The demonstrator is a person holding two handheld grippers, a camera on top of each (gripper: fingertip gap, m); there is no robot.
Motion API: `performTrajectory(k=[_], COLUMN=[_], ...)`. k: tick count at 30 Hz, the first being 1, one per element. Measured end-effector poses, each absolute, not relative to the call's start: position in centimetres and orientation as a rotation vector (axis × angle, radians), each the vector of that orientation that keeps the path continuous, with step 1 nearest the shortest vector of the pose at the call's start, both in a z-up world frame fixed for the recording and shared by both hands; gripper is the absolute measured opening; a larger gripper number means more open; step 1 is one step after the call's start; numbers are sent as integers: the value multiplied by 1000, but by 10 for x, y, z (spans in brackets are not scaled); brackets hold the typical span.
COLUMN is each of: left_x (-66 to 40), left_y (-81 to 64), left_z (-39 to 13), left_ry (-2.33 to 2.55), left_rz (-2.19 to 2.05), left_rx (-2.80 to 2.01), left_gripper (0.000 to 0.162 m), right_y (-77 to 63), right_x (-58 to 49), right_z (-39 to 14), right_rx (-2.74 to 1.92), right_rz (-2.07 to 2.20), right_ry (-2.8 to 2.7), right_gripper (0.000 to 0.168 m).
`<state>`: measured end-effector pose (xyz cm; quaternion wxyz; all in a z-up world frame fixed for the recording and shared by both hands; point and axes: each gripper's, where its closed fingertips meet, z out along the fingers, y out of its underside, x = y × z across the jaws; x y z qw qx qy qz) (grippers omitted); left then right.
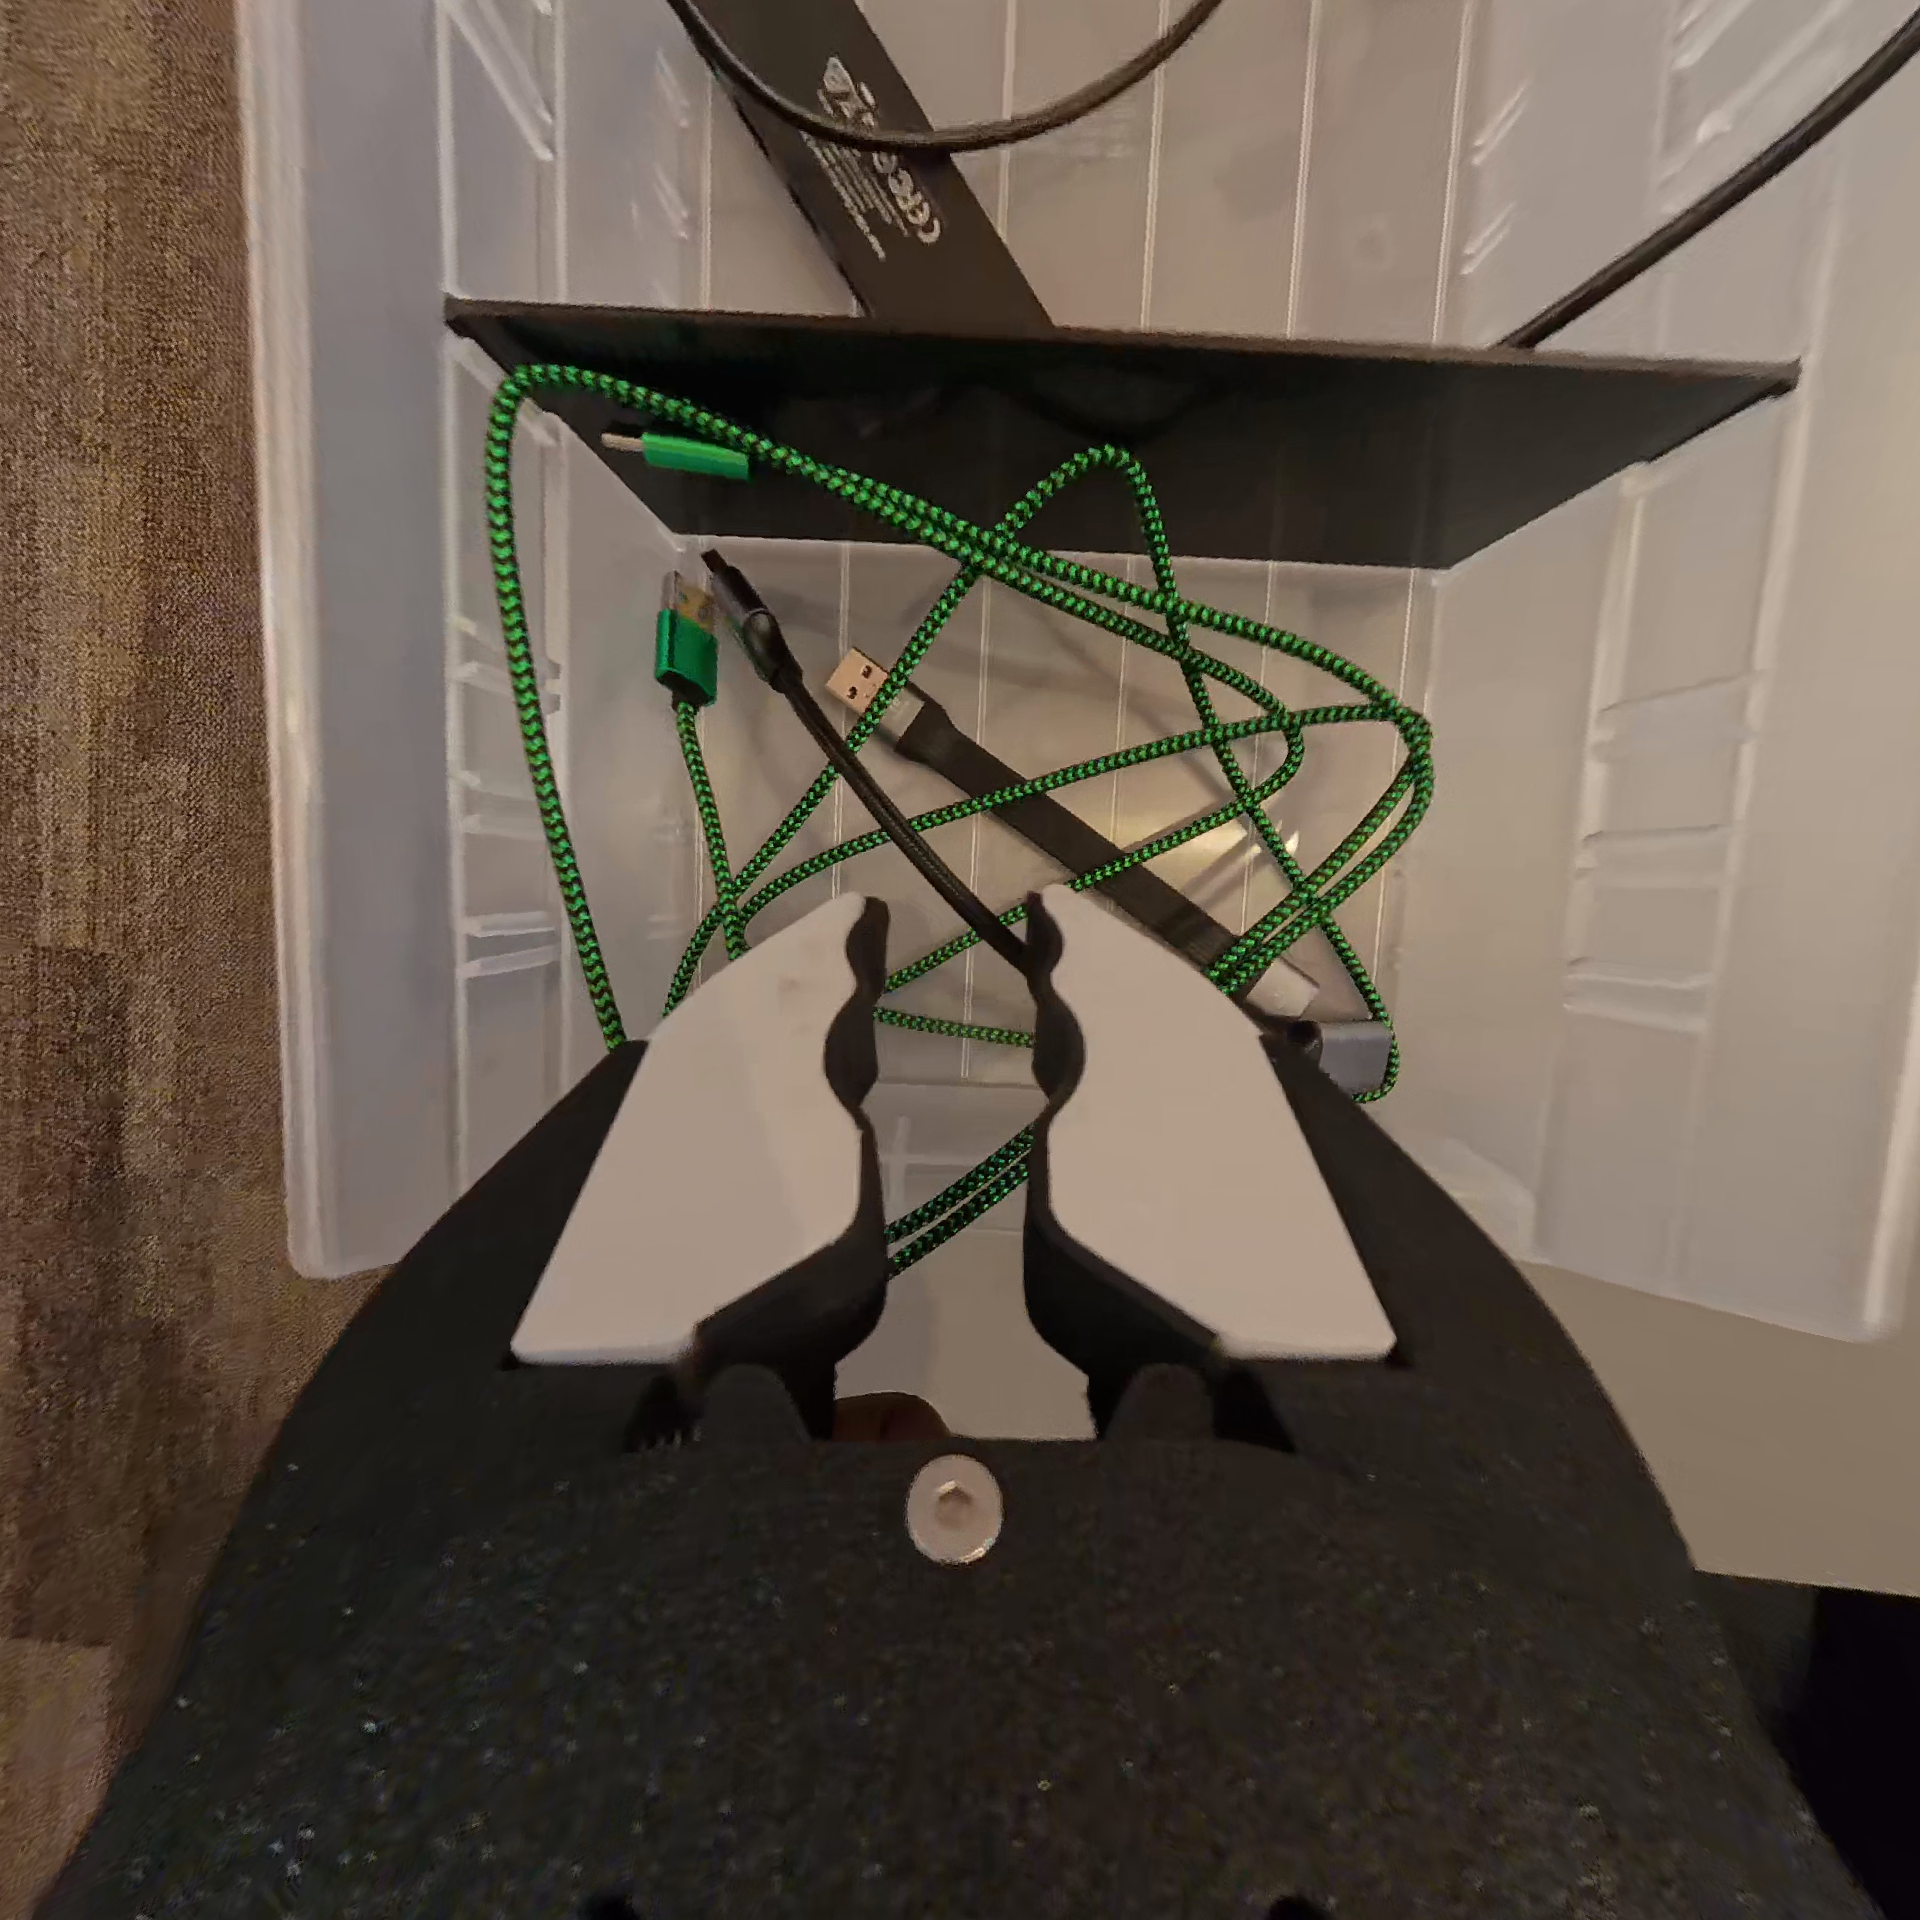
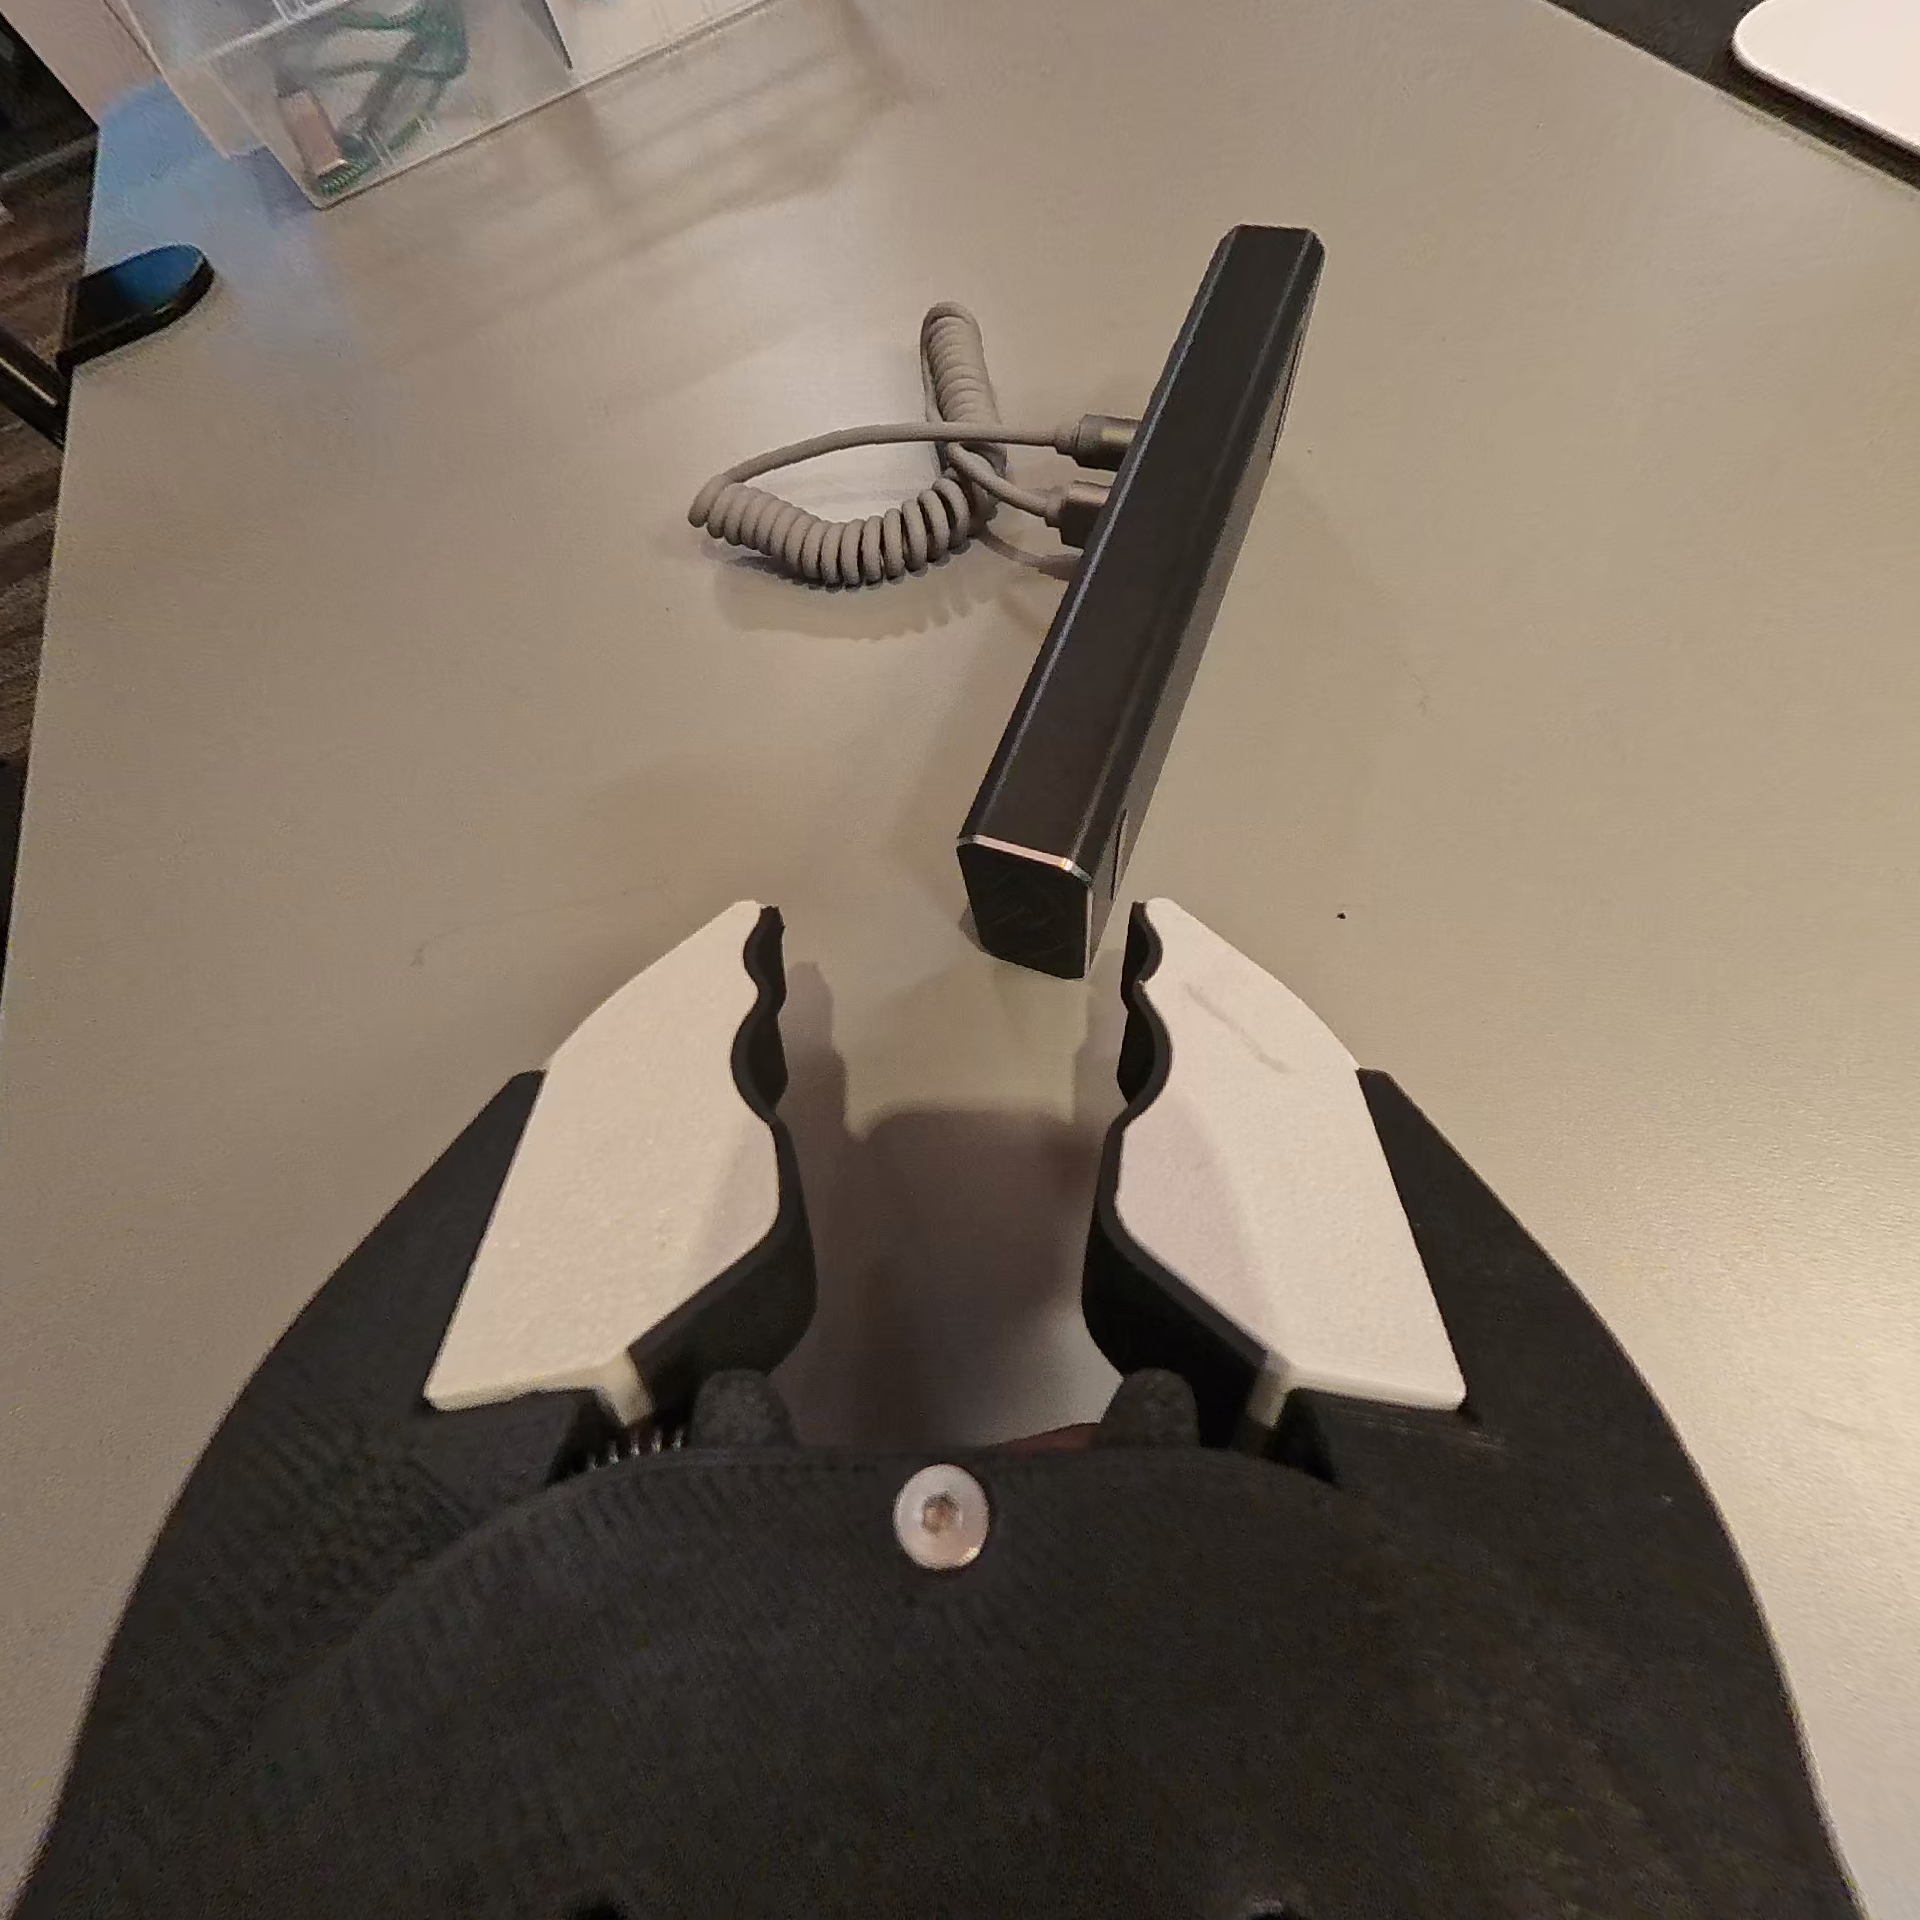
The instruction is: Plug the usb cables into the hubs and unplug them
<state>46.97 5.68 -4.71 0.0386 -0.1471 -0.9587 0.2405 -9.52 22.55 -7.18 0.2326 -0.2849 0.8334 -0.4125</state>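
In the left wrist view my left gripper (image 1: 956, 909) is open above a clear plastic bin (image 1: 1714, 935). The bin holds a tangled green braided USB cable (image 1: 935, 520) with green plugs (image 1: 686, 655), a thin black cable (image 1: 831, 738) and a flat black cable with a silver plug (image 1: 935, 727). The black cable runs just by my right fingertip. In the right wrist view my right gripper (image 2: 951, 925) is open, low over the table. A long black hub (image 2: 1132, 582) lies just ahead, its near end close to my right finger. A grey coiled cable (image 2: 883, 520) has both ends plugged into its side.
A black divider plate (image 1: 1143, 426) crosses the bin, and a second black hub (image 1: 904, 177) with a black cord (image 1: 1714, 187) lies beyond it. Carpet floor (image 1: 114, 727) shows left of the bin. The bin (image 2: 343, 94) stands far left on the grey table (image 2: 416, 623).
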Motion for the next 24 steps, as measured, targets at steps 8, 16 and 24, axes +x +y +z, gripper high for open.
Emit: performTrajectory(k=[8,16,24], left_x=[463,467,411], left_y=[57,48,63], left_z=[-70,14,133], left_ry=[-2912,-2941,-2701], left_rz=[682,1064,1474], left_rx=[-409,-505,-734], left_gripper=[19,3,3], right_y=[230,229,229], right_x=[-92,-94,-94], right_z=[-73,-71,-71], right_rx=[-833,-802,-808], right_rz=[-1124,-1130,-1134], right_ry=[2286,2269,2271], right_gripper=[62,62,62])
